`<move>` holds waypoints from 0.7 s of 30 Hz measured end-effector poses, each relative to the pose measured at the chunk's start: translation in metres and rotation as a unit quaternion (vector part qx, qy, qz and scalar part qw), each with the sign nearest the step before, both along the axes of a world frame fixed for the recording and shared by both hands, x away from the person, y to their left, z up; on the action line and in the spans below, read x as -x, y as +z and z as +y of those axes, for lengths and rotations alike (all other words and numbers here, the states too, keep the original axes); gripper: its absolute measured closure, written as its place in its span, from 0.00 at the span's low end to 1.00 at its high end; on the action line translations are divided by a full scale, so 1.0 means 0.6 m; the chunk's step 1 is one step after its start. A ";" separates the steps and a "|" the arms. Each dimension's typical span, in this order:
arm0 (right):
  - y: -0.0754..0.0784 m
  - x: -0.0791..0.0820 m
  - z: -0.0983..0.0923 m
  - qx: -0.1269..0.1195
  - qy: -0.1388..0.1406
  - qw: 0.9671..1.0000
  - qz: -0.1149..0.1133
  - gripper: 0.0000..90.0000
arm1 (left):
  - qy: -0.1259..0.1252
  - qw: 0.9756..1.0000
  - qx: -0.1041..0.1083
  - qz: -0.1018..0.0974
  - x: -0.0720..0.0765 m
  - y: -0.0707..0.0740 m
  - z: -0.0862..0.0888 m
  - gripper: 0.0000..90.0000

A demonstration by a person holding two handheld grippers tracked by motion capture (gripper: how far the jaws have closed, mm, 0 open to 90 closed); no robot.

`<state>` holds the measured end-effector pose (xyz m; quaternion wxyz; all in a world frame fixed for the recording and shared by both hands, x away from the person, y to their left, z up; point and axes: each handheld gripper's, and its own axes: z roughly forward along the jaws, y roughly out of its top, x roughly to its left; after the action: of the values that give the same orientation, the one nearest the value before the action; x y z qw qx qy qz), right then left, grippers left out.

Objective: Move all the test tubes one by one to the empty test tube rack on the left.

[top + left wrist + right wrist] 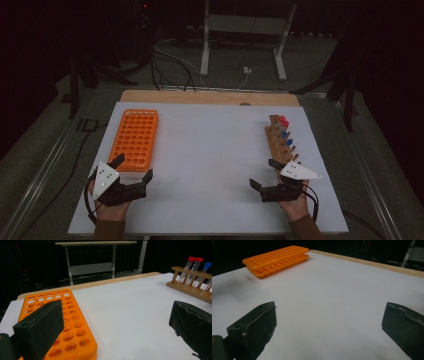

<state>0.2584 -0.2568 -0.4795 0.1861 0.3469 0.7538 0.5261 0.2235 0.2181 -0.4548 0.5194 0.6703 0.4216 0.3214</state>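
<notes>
the left gripper (134, 167) sits in the lower left of the high view with its two black jaws spread wide and nothing between them; one jaw tip hangs over the near end of the orange rack (134, 138), though whether it touches the plastic i cannot tell. in the left gripper view that same rack (62, 322) fills the lower left behind the left-hand jaw. the right gripper (263, 173) lies in the lower right of the high view, jaws equally far apart and gripping nothing, its upper jaw just beside the near end of the wooden stand (279, 142). in the right gripper view only bare white table (332, 295) shows between the jaws.

the tubes (285, 131) stand in the wooden stand at centre right of the high view, red caps at the far end and blue ones nearer; in the left gripper view they lean in the stand at the upper right (193, 267). they look like thin clear plastic with screw caps: light, stiff, smooth and probably slippery on the wall, easy to tip or to crack if squeezed hard. the best hold is likely just under the cap, pads across the tube, lifting straight along its lean. the orange rack is empty, a rigid, light tray likely to slide on the table if pushed sideways.
</notes>
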 end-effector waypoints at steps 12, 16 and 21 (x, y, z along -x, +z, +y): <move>0.015 0.003 0.006 -0.002 0.014 1.000 0.010 0.00 | 0.014 1.000 0.011 -0.004 0.001 -0.001 0.008 0.00; 0.039 -0.002 0.007 -0.004 0.018 1.000 0.015 0.00 | 0.016 1.000 0.013 -0.002 0.001 -0.002 0.009 0.00; 0.069 -0.014 0.006 0.009 0.019 1.000 0.017 0.00 | 0.022 1.000 0.019 -0.001 0.001 -0.003 0.012 0.00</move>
<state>0.2670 -0.2533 -0.4383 0.1667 0.3396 0.7681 0.5166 0.2228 0.2251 -0.4567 0.5248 0.6510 0.4416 0.3251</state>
